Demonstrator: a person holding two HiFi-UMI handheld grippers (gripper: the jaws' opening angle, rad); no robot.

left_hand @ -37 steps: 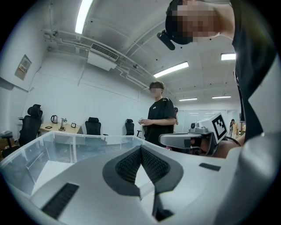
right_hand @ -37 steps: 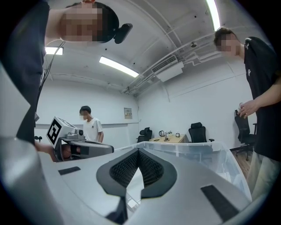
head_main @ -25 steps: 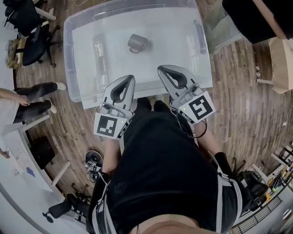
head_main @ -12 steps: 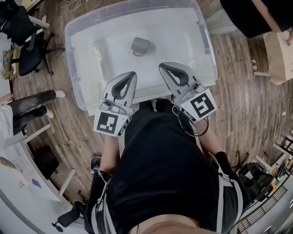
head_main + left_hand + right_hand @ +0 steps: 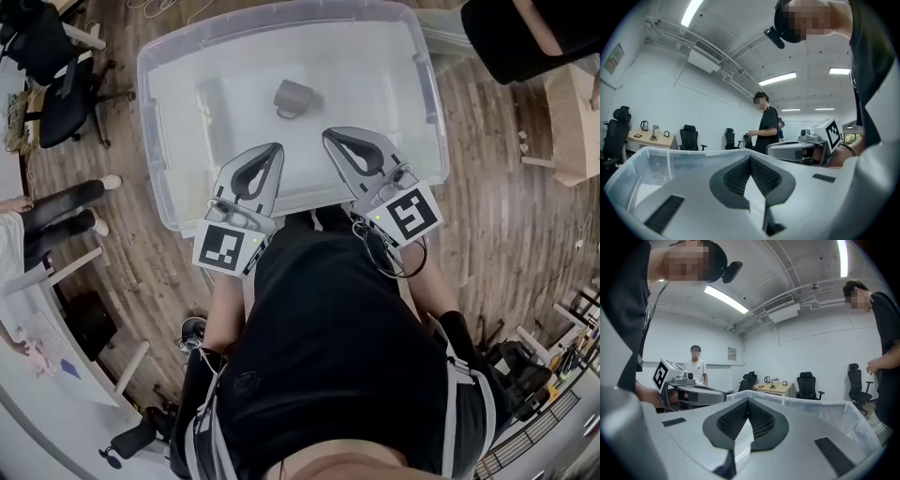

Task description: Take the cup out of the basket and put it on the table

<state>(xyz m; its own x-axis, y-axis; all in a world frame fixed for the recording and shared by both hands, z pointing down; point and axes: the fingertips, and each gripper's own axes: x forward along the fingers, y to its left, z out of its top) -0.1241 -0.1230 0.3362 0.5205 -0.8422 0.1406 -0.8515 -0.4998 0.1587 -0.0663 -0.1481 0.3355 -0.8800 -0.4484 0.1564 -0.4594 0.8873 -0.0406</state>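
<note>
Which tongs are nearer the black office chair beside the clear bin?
Left. The left tongs sit over the bin's near edge, chair side; right tongs lie farther across.

Cup (image 5: 295, 97): dark grey, one handle, on the floor of the basket (image 5: 153, 122), a clear plastic tub. It lies ahead of the fingertips of the left gripper (image 5: 271, 151) and right gripper (image 5: 330, 140), apart from both, handle turned toward them.

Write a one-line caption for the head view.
Left gripper and right gripper, shut and empty, hover over the clear basket; the grey cup sits inside, untouched.
</note>
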